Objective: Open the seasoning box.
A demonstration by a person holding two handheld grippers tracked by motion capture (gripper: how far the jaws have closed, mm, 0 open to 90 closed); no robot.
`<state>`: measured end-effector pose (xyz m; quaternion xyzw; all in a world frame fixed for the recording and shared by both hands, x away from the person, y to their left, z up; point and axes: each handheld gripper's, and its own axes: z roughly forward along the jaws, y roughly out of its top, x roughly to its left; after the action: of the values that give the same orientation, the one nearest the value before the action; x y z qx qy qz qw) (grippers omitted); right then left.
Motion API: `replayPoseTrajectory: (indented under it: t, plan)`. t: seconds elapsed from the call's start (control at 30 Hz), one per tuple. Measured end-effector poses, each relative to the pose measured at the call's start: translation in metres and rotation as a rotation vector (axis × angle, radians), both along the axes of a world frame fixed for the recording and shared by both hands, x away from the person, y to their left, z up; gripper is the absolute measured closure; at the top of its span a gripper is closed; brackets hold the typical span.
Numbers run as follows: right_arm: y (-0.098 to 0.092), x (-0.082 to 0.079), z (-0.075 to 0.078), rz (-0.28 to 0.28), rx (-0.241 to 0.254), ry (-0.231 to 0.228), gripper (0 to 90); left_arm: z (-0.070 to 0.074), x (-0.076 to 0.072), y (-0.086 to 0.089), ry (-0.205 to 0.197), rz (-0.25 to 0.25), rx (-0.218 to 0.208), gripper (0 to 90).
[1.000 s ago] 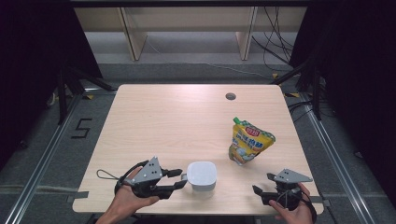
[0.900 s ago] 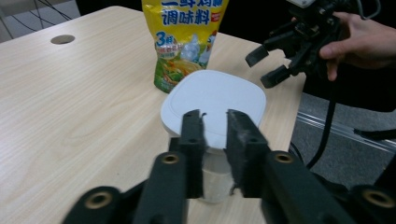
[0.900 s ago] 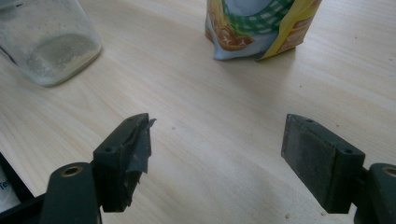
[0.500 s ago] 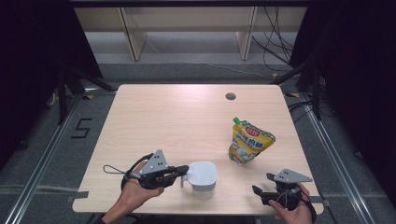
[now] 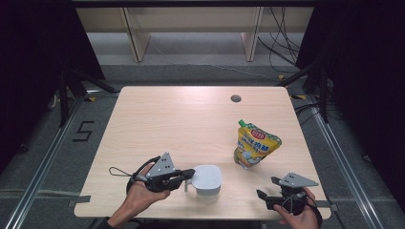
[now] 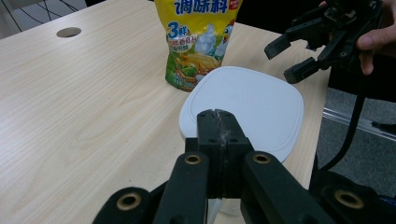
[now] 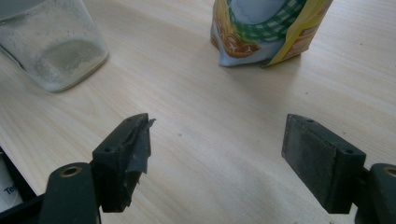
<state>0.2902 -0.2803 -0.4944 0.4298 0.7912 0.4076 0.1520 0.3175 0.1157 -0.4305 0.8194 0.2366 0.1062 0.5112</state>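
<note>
The left gripper (image 5: 189,174) has its jaws fully closed with nothing between them, tips against the white-lidded container (image 5: 207,179) (near the table's (image 5: 181,119) front edge). The right gripper (image 5: 265,196) holds its jaws wide apart, empty, near the seasoning pouch (image 5: 254,145).
</note>
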Motion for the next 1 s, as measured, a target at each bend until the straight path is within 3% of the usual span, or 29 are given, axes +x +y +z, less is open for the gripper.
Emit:
replayPoseTrajectory:
  t: [0.07,0.17,0.23,0.3,0.33,0.37,0.43,0.47,0.57,0.7,0.73,0.77,0.9,0.93,0.97,1.0]
  plan:
    - [0.0,0.0,0.001,0.003,0.006,0.008,21.6,-0.001,0.0,0.0,0.002,0.002,-0.006,88.9]
    - [0.0,0.002,0.001,0.027,0.001,-0.056,20.6,-0.001,0.001,0.001,-0.008,-0.005,-0.003,88.9]
    - [0.003,-0.001,0.004,-0.018,0.022,-0.041,19.8,-0.001,0.0,0.002,-0.008,-0.002,-0.004,88.9]
    - [0.004,-0.001,0.006,-0.024,0.005,-0.061,19.3,-0.001,0.0,0.002,-0.007,-0.002,-0.006,88.9]
    - [0.007,-0.003,0.007,-0.029,0.018,-0.051,21.4,-0.002,0.001,0.003,-0.005,-0.002,-0.007,88.9]
    - [0.006,-0.002,0.009,-0.003,0.007,-0.077,24.2,-0.002,0.001,0.003,-0.001,-0.005,-0.006,88.9]
    - [0.01,-0.004,0.011,0.021,0.027,-0.084,29.1,-0.002,0.002,0.004,-0.001,-0.008,-0.013,88.8]
    - [0.014,-0.006,0.013,0.016,0.044,-0.07,31.5,-0.003,0.001,0.004,0.006,-0.002,-0.018,88.9]
    - [0.022,-0.008,0.02,0.077,0.007,-0.145,41.6,-0.003,0.001,0.004,0.004,-0.002,-0.015,88.8]
    - [0.037,-0.014,0.03,0.128,0.057,-0.18,51.9,-0.004,0.0,0.006,0.0,0.003,-0.017,88.7]
    - [0.039,-0.013,0.032,0.158,0.046,-0.223,56.0,-0.005,0.0,0.006,0.001,0.0,-0.026,88.7]
    - [0.043,-0.014,0.034,0.167,0.058,-0.212,58.5,-0.005,0.0,0.006,-0.002,-0.001,-0.023,88.7]
    - [0.051,-0.015,0.04,0.218,0.094,-0.247,68.8,-0.005,0.0,0.007,0.001,0.001,-0.021,88.6]
    - [0.054,-0.018,0.041,0.208,0.111,-0.224,71.5,-0.004,0.001,0.008,-0.012,-0.007,-0.008,88.6]
    - [0.056,-0.016,0.042,0.227,0.117,-0.242,74.6,-0.005,0.001,0.008,-0.01,-0.005,-0.011,88.6]
    - [0.058,-0.016,0.043,0.223,0.113,-0.227,76.1,-0.005,0.001,0.008,0.006,0.001,-0.02,88.6]
